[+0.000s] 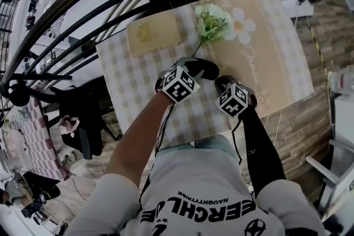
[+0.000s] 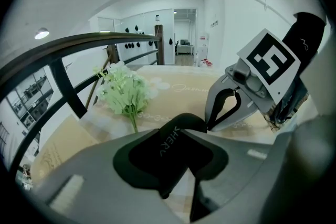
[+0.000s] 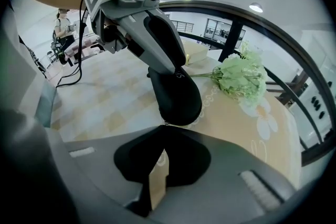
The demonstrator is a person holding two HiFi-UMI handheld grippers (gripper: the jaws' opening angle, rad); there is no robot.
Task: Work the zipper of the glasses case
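Glasses case [image 3: 176, 94]: judged stiff, light, grip ends | left gripper [image 2: 181, 136] jaws clamp it | right gripper [image 3: 165, 124] jaws pressed together

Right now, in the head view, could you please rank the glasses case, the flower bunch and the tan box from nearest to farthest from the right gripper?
1. Glasses case: nearest, right at the tips of the right gripper.
2. Flower bunch: next, lying just beyond the case.
3. Tan box: farthest, beyond the case and off to the left of the flowers.
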